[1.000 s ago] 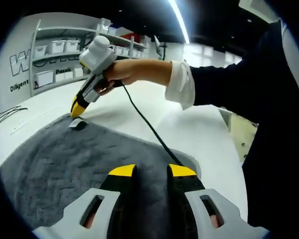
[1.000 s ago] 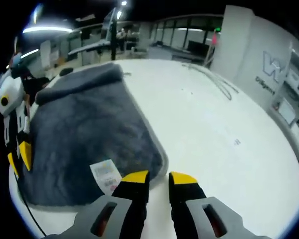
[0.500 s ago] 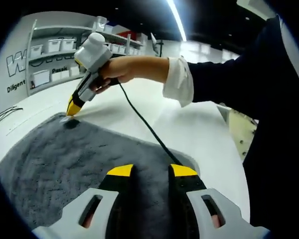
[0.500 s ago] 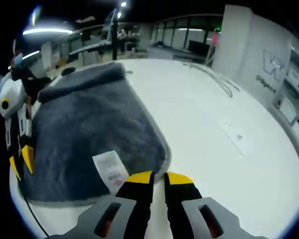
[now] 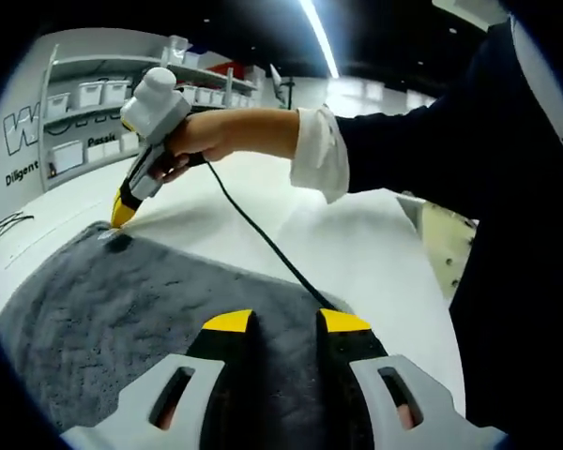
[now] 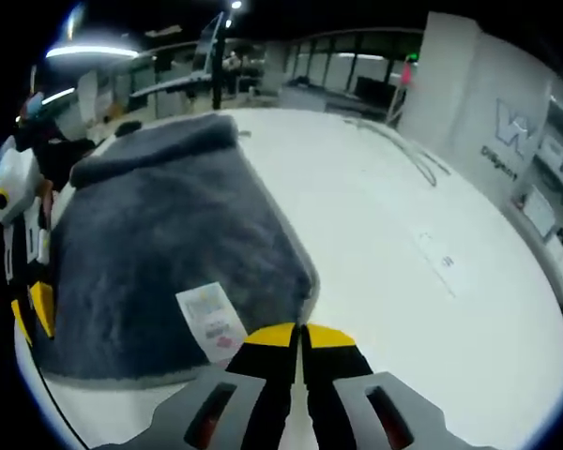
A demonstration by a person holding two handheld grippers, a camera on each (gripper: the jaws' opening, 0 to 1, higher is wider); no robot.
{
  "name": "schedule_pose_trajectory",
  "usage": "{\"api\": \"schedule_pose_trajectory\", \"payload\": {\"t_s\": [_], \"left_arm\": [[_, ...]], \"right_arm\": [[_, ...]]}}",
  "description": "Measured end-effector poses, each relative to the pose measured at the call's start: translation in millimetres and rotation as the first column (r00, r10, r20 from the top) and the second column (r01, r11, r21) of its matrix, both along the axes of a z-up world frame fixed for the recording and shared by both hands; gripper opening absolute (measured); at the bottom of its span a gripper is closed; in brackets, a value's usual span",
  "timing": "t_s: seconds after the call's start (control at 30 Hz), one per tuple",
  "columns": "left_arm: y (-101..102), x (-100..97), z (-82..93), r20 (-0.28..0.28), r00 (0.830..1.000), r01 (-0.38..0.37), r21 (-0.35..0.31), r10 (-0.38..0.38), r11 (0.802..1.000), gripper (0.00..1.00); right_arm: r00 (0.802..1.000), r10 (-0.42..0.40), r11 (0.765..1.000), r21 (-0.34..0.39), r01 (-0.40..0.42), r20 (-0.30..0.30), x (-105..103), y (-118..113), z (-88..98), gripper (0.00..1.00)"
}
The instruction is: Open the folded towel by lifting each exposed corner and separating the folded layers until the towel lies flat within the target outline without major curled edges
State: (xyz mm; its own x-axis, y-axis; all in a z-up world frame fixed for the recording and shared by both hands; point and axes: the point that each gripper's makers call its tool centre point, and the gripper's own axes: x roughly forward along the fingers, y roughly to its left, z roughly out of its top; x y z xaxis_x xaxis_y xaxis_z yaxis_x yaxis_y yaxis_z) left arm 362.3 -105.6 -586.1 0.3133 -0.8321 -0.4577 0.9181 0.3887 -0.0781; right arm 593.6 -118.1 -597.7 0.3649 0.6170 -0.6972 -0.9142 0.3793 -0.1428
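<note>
Wall lettering "Diligent" at left; right claw clenched on the towel corner beside its label; left claw released.

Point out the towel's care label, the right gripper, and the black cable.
care label [image 6: 208, 320], right gripper view, its printed face.
right gripper [image 6: 300, 333], right gripper view, between its yellow tips.
black cable [image 5: 263, 236], left gripper view, mid-run over table.

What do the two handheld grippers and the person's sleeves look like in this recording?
Each gripper has light grey jaws with slotted cut-outs, black inner faces and yellow tips, as on the left gripper and the right gripper. In the left gripper view, the right one has a rounded white-grey body and a black cable trailing from it. The person wears a dark sleeve over a white cuff.
</note>
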Motion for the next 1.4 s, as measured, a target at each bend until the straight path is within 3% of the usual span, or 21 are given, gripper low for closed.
{"api": "schedule_pose_trajectory", "payload": {"t_s": [0.53, 1.0, 1.27, 1.4], "left_arm": [[2, 0.1, -0.2, 0.015, 0.999, 0.040, 0.015, -0.040, 0.999, 0.25], [0, -1.0, 0.6, 0.022, 0.999, 0.045, 0.010, -0.045, 0.999, 0.25], [0, 0.5, 0.4, 0.040, 0.998, 0.040, 0.024, -0.041, 0.999, 0.24], [4, 4.0, 0.4, 0.039, 0.999, 0.023, 0.030, -0.024, 0.999, 0.17]], "right_arm": [[0.999, -0.024, 0.998, 0.051, 0.025, -0.024, -3, 3, 8.6, 0.00], [0.996, -0.056, 0.992, 0.107, 0.063, -0.068, 4, 10, -2.4, 0.07], [0.998, -0.047, 0.995, 0.089, 0.050, -0.040, 2, 9, -0.1, 0.00], [0.999, -0.047, 0.996, 0.080, 0.049, -0.026, 2, 7, 2.9, 0.00]]}}
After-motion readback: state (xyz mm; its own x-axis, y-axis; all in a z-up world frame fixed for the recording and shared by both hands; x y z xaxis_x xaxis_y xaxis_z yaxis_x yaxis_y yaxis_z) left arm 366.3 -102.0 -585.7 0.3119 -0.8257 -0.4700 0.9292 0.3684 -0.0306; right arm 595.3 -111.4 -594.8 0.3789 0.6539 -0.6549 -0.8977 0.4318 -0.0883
